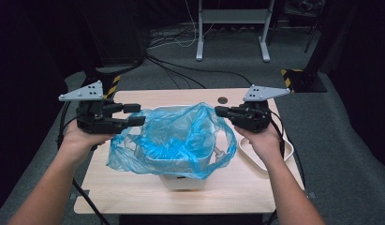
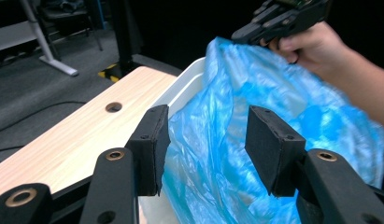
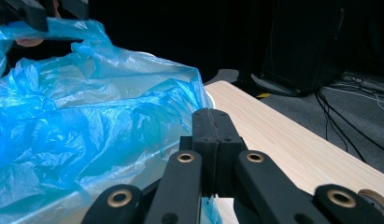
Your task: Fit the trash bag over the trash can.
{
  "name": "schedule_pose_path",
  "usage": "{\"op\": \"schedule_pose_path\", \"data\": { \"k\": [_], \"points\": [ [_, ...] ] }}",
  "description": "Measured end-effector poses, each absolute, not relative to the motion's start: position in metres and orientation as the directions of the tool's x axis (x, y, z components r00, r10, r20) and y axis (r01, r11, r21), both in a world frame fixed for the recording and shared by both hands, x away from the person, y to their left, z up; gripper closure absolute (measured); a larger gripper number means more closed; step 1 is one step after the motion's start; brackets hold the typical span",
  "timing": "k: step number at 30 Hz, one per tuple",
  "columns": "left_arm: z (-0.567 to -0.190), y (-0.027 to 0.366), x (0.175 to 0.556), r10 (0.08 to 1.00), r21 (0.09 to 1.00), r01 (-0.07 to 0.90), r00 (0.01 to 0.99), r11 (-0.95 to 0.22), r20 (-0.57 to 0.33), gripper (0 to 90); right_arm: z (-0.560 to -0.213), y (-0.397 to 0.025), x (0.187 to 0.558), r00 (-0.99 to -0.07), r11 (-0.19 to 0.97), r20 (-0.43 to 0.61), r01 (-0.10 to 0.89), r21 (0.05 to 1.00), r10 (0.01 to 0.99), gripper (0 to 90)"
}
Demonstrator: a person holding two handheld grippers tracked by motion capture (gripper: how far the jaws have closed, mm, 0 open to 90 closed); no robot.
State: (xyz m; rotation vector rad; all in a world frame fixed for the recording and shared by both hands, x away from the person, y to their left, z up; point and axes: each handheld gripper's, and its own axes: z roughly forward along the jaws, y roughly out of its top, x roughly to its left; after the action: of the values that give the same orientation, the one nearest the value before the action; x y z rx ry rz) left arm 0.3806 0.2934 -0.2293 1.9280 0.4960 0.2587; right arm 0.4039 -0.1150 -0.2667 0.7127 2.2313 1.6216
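now the crinkly blue plastic bag point(image 1: 176, 140) is pinched by the right gripper point(image 1: 221, 111); left gripper point(image 1: 136, 115), jaws apart, should be closed on the opp. edge, then stretched evenly over the white rectangular bin point(image 1: 183, 180).

A lab or studio: black curtains, loose floor cables point(image 1: 181, 70), hazard-taped stand base point(image 1: 300, 79)
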Motion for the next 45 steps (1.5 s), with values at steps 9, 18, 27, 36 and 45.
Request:
{"op": "schedule_pose_path", "data": {
  "k": [9, 18, 27, 36, 45],
  "points": [
    [-0.244, 0.289, 0.392, 0.474, 0.901, 0.234, 0.880, -0.365, -0.037, 69.3, -0.268, -0.115, 0.405, -0.832, 0.244, 0.055, 0.224, 0.944, 0.551, 89.8],
    [-0.257, 0.291, 0.420, 0.537, 0.900, 0.279, 0.841, -0.333, -0.062, 89.5, -0.273, -0.119, 0.413, -0.814, 0.239, 0.059, 0.238, 0.942, 0.578, 89.9],
    [-0.273, 0.285, 0.441, 0.561, 0.906, 0.318, 0.820, -0.279, -0.114, 89.6, -0.282, -0.118, 0.428, -0.772, 0.259, 0.043, 0.264, 0.929, 0.634, 89.9],
    [-0.288, 0.283, 0.450, 0.602, 0.881, 0.363, 0.790, -0.303, -0.118, 89.7, -0.290, -0.112, 0.437, -0.738, 0.278, 0.011, 0.267, 0.923, 0.675, 90.0],
    [-0.316, 0.286, 0.446, 0.589, 0.858, 0.408, 0.791, -0.311, -0.163, 89.7, -0.321, -0.110, 0.439, -0.755, 0.317, 0.058, 0.343, 0.884, 0.654, 90.0]
  ]
}}
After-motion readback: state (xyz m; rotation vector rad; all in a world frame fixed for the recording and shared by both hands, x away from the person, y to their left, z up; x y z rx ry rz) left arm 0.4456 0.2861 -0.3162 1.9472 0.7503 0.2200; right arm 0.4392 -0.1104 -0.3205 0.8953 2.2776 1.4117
